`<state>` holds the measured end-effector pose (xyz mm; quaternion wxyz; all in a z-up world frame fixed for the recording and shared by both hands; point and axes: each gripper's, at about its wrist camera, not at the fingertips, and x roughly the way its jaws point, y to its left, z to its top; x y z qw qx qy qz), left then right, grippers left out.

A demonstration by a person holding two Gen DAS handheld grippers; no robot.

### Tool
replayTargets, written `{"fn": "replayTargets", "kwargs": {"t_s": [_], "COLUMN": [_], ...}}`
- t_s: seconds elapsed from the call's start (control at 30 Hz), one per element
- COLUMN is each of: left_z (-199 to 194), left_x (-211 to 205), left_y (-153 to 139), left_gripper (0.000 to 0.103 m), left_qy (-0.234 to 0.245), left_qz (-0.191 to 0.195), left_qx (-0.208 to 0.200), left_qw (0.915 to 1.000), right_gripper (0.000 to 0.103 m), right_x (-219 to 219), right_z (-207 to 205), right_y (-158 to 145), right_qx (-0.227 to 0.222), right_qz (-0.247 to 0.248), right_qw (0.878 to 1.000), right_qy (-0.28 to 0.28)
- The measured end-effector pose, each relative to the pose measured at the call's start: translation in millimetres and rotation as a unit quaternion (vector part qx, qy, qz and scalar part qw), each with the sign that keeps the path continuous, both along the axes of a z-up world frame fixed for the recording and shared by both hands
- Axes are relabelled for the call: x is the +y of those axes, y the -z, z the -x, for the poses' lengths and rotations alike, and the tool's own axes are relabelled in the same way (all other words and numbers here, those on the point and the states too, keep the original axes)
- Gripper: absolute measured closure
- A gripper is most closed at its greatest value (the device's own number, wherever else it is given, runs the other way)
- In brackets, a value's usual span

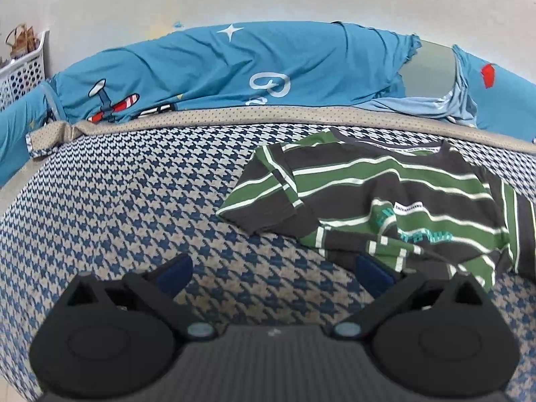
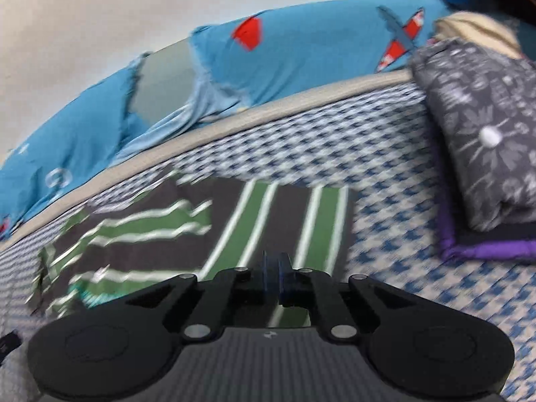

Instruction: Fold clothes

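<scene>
A dark grey shirt with green and white stripes (image 1: 395, 201) lies on the houndstooth bed cover, with one sleeve spread to the left. My left gripper (image 1: 274, 269) stands open just above the cover. Its right finger (image 1: 372, 273) rests at the shirt's near hem and nothing lies between the jaws. In the blurred right wrist view, the right gripper (image 2: 277, 269) hangs over the striped shirt (image 2: 234, 227) with its blue pads almost together. I cannot make out any cloth between them. A panel with upright stripes lies just beyond its fingertips.
A blue quilt (image 1: 234, 67) with cartoon prints is bunched along the wall behind the bed. A white perforated basket (image 1: 23, 70) stands at the far left. A folded grey flowered item (image 2: 482, 127) sits on a purple-edged piece at the right of the houndstooth cover (image 2: 385, 181).
</scene>
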<state>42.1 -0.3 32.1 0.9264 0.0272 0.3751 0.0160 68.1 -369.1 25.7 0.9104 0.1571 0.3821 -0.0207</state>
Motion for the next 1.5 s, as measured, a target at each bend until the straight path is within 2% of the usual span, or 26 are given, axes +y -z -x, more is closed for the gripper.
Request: {"fn": "replayTargets", "kwargs": {"t_s": [0.13, 0.53, 0.6, 0.7, 0.8, 1.03, 1.07, 1.2, 1.27, 1.33, 1.5], "left_z": [16, 58, 62, 68, 72, 75, 75, 74, 75, 76, 80], "left_x": [4, 5, 4, 2, 3, 3, 3, -3, -9, -14, -25], "left_y": [4, 16, 19, 23, 28, 35, 35, 40, 40, 39, 29], "left_gripper": [0.0, 0.0, 0.0, 0.0, 0.0, 0.0, 0.0, 0.0, 0.0, 0.0, 0.0], "left_qy": [-0.003, 0.002, 0.003, 0.003, -0.001, 0.003, 0.004, 0.011, 0.019, 0.028, 0.068], "left_qz": [0.009, 0.009, 0.008, 0.001, 0.001, -0.003, -0.003, -0.006, -0.013, -0.015, 0.031], "left_qx": [0.008, 0.017, 0.022, 0.028, 0.035, 0.041, 0.041, 0.049, 0.048, 0.045, 0.038], "left_qw": [0.9999, 0.9998, 0.9997, 0.9996, 0.9994, 0.9992, 0.9991, 0.9987, 0.9986, 0.9985, 0.9965], "right_gripper": [0.089, 0.08, 0.074, 0.069, 0.068, 0.068, 0.069, 0.092, 0.098, 0.098, 0.098], "right_x": [22, 79, 86, 93, 98, 115, 115, 117, 118, 113, 101], "right_z": [17, 48, 48, 46, 42, 37, 38, 39, 42, 43, 51], "right_y": [8, 23, 24, 26, 31, 43, 44, 42, 38, 30, 4], "right_qx": [0.006, 0.008, 0.003, -0.006, -0.001, 0.018, 0.015, 0.011, 0.005, -0.007, -0.053], "right_qz": [-0.032, -0.059, -0.058, -0.064, -0.085, -0.069, -0.072, -0.082, -0.082, -0.102, -0.143], "right_qw": [0.998, 0.982, 0.979, 0.978, 0.977, 0.977, 0.977, 0.975, 0.975, 0.973, 0.965], "right_qy": [-0.057, -0.181, -0.198, -0.2, -0.198, -0.202, -0.201, -0.205, -0.207, -0.205, -0.216]}}
